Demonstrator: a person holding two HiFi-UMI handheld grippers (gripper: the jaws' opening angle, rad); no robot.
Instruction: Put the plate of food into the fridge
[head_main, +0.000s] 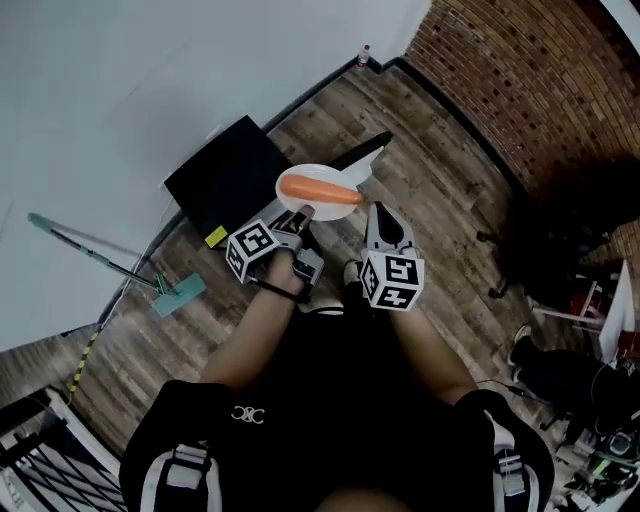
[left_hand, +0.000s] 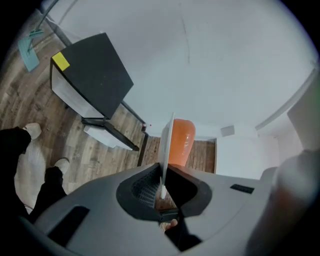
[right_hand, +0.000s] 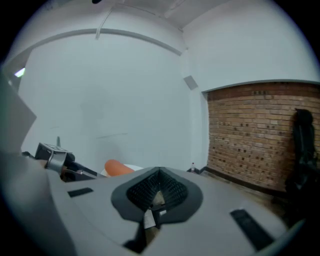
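In the head view the left gripper (head_main: 300, 215) sits just left of the frame's centre, its jaws pinching the near rim of a white plate (head_main: 312, 178). An orange, carrot-like piece of food (head_main: 320, 190) lies across the plate. The left gripper view shows the same grip from behind: the plate (left_hand: 167, 145) stands edge-on between the pads of the left gripper (left_hand: 162, 185), clamped at its rim, with the orange food (left_hand: 179, 142) on its right face. The plate is held in the air above the wooden floor (head_main: 430, 190), in front of a small black fridge (head_main: 225, 175) that stands against the white wall in the upper left of the centre. Its door (head_main: 362, 160) appears swung open to the right, behind the plate. A yellow sticker (left_hand: 61, 61) marks one top corner of the fridge (left_hand: 95, 70). The right gripper (head_main: 378, 212) is just right of the plate, apart from it. In its own view the right gripper (right_hand: 159, 182) has its jaws pressed together with nothing between them, and the orange food (right_hand: 117, 167) shows low at the left. A teal mop (head_main: 150, 285) lies on the floor at the left, and a brick wall (head_main: 540, 80) fills the upper right.
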